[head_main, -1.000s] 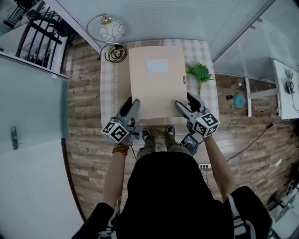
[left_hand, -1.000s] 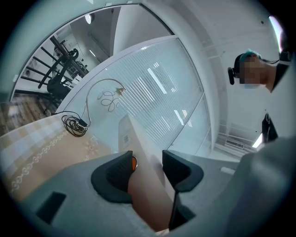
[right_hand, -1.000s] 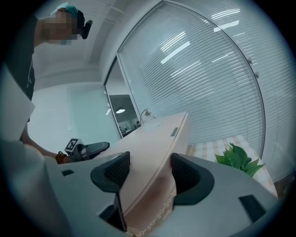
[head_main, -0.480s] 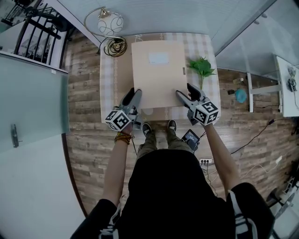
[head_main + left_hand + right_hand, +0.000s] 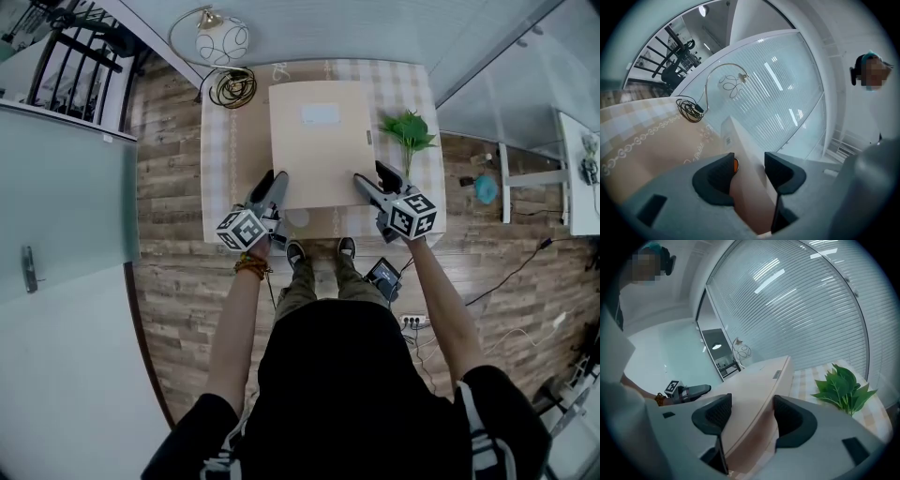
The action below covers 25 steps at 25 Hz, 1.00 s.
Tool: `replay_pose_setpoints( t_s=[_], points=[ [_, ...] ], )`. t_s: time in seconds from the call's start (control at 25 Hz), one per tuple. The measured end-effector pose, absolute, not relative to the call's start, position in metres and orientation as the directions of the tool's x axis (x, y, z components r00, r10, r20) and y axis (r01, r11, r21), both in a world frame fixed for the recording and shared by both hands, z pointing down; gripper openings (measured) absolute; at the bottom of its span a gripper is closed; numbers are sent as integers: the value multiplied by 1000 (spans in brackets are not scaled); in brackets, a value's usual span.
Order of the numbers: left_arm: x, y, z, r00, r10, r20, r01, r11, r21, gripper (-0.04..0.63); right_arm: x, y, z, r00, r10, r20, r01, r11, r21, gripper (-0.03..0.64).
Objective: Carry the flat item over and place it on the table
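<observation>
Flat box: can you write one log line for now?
left gripper: shut on flat box | right gripper: shut on flat box | flat box: over table

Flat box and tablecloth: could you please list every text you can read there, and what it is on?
Nothing reads clearly.
White label on the flat box: too blurred to read.
Small sticker on its side edge: too small.
Cursive print on the tablecloth: illegible.

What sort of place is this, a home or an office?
Probably a home-style corner staged inside an office or lab: a small table with a checked cloth, a wire lamp and a green plant over wood flooring, yet frosted glass partitions around. The left gripper and right gripper clamp a flat box.
</observation>
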<state>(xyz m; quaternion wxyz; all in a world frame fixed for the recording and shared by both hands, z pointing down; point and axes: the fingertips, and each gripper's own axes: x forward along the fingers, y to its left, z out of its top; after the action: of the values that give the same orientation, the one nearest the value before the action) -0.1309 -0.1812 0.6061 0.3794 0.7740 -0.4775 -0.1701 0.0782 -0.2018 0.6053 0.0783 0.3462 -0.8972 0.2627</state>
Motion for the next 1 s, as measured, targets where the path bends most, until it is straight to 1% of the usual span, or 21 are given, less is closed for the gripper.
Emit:
replay_pose_setpoints(
  t_s=[0.64, 1.0],
  points=[
    [-133, -192, 655, 479, -858, 185, -595, -163, 787, 204, 76, -213, 645, -735, -561, 381, -676, 565, -472, 259],
    [-133, -191, 680, 484, -840, 244, -603, -118, 789, 205, 76, -216, 662, -727, -546, 416, -686, 558, -467, 259]
  ],
)
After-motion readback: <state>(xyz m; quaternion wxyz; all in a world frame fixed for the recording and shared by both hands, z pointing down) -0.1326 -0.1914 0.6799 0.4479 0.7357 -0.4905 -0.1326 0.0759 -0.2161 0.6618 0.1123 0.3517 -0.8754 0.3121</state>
